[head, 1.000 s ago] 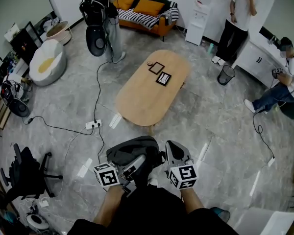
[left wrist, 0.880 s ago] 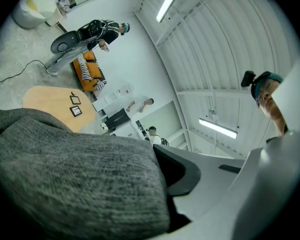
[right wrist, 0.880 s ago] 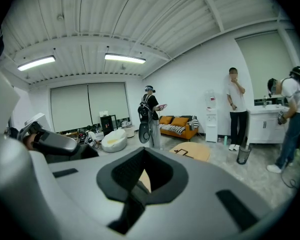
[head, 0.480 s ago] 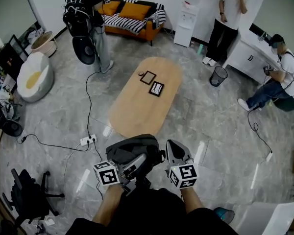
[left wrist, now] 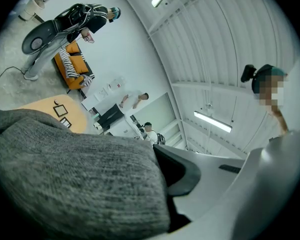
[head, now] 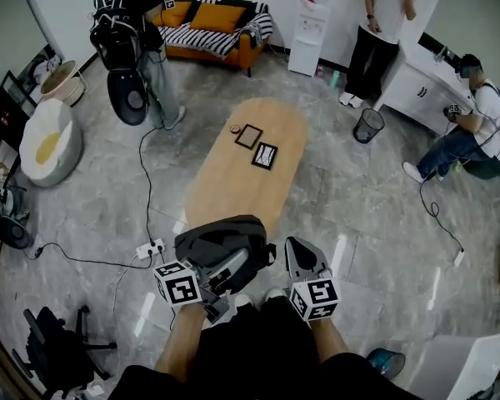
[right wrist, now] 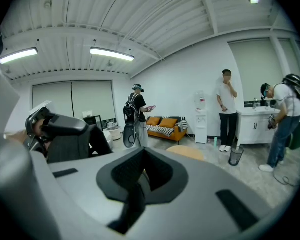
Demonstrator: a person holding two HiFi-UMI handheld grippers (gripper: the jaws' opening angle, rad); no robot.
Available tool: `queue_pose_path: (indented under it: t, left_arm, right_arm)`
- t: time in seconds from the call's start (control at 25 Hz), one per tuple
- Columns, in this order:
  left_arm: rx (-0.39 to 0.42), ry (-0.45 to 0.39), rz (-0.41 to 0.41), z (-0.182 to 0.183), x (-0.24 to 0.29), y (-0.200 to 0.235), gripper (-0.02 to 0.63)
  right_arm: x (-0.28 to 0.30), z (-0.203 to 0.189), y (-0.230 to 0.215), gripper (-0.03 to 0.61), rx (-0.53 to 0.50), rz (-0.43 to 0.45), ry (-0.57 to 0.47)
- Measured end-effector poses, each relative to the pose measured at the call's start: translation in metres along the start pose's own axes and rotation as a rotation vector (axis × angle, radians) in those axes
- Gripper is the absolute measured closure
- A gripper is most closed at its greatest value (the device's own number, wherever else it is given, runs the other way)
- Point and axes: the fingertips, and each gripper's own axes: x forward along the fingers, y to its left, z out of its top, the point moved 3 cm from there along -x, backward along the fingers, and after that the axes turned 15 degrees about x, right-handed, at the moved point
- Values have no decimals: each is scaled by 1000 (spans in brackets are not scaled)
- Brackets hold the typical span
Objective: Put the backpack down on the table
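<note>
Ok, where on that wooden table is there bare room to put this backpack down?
The near half of the wooden table is bare, from its near end up to the two dark frames. A smaller bare patch lies beyond them at the far end. Crowded: past the middle, where the frames and a small round thing sit.

No word, number or brand can be read anywhere. Only black-and-white square code patterns are carried by the left marker cube (head: 177, 286) and the right marker cube (head: 317, 297). Whatever is printed on the two dark framed cards (head: 265, 154) near the far end of the table (head: 225, 186) cannot be made out.
</note>
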Motion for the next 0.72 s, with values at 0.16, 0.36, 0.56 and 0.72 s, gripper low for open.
queue_pose_path:
  t: [0.16, 0.36, 0.56, 0.72]
  left_arm:
    - [3, -8, 10, 17, 12, 20, 558]
    - [-10, -17, 42, 33, 33, 47, 558]
    - [-27, -24, 59, 44, 55, 66, 558]
    - [-35, -50, 79, 58, 74, 78, 558]
  right_arm:
    - [20, 5, -13, 569, 12, 6, 14]
    - [67, 18, -31, 569, 29, 43, 32]
    - [116, 40, -50, 569, 28, 92, 53]
    - [148, 64, -68, 569, 21, 128, 63]
